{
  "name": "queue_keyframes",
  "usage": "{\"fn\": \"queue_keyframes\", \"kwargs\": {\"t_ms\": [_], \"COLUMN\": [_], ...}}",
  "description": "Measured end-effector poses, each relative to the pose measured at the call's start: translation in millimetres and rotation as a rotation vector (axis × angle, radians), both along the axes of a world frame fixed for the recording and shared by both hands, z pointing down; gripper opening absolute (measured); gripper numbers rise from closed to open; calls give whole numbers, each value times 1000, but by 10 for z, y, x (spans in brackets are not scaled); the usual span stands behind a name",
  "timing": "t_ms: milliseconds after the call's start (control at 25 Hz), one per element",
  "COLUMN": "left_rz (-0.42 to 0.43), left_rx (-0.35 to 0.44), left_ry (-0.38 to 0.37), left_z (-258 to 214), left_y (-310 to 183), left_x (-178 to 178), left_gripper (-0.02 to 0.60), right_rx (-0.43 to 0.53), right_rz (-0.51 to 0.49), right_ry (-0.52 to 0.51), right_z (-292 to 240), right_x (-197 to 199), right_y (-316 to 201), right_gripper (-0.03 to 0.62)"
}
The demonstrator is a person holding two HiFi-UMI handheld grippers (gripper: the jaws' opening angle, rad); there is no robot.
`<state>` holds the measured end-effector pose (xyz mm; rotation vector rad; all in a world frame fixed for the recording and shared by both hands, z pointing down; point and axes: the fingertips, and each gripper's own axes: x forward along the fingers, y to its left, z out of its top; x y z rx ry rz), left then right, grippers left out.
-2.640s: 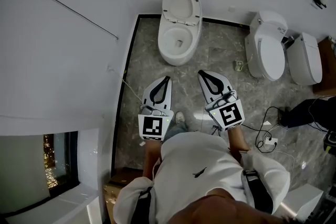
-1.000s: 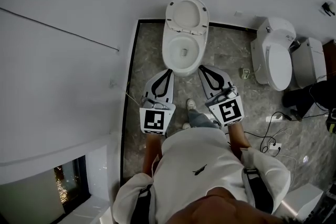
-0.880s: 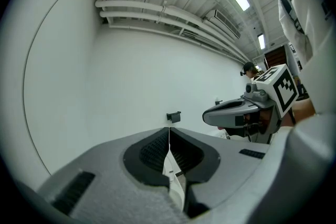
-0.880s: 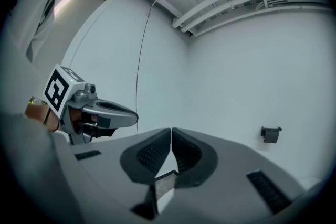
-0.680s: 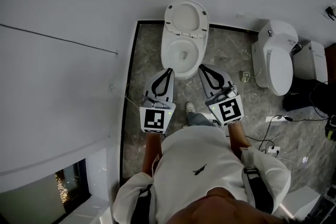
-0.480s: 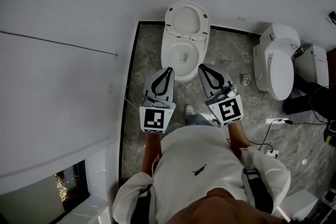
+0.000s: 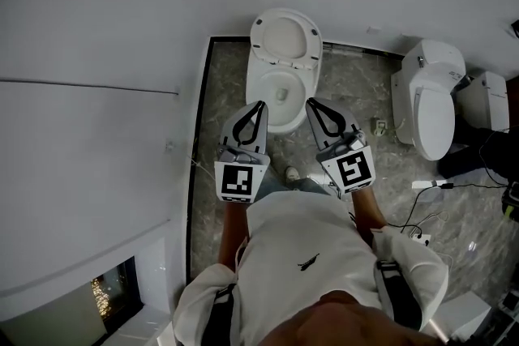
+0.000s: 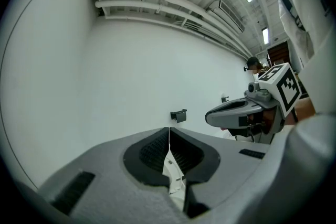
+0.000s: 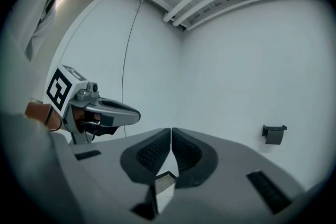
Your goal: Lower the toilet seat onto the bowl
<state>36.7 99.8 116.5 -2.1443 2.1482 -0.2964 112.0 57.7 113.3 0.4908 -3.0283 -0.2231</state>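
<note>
A: Where is the toilet seat [image 7: 284, 36] sitting?

B: It's standing upright, leaning back at the wall [image 7: 122, 12] and hanging clear above the bowl [image 7: 274, 93]. The toilet is sitting at the far edge of the marble floor [image 7: 345, 81], near its far left corner.

A: Grippers?

B: Left gripper [image 7: 258, 104] is showing its jaws pressed together with nothing between them. Right gripper [image 7: 310, 102] is doing the same, tips meeting, empty. Both are pointing level toward the toilet, side by side, tips overlapping the bowl's near rim in the head view, apart from the seat.

A: Anything else?

B: A second toilet [image 7: 430, 105], lid down, is sitting by the floor's right side, with cables [image 7: 422, 211] lying near it.
</note>
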Motion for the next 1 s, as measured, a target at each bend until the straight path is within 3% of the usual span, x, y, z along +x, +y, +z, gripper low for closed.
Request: {"fn": "queue_keyframes", "kwargs": {"t_ms": [400, 1000], "left_rz": [63, 228], "left_rx": [-10, -37], "left_ry": [-5, 28], "left_z": [69, 230], "left_y": [-476, -1188], "left_x": [-331, -1162], "left_gripper": [28, 28], "right_rx": [-13, -36], "right_rz": [78, 258], "right_ry": [3, 24], "right_z": [70, 178], "right_x": [-239, -1024], "right_y": [-447, -1100], "right_gripper": [31, 31]}}
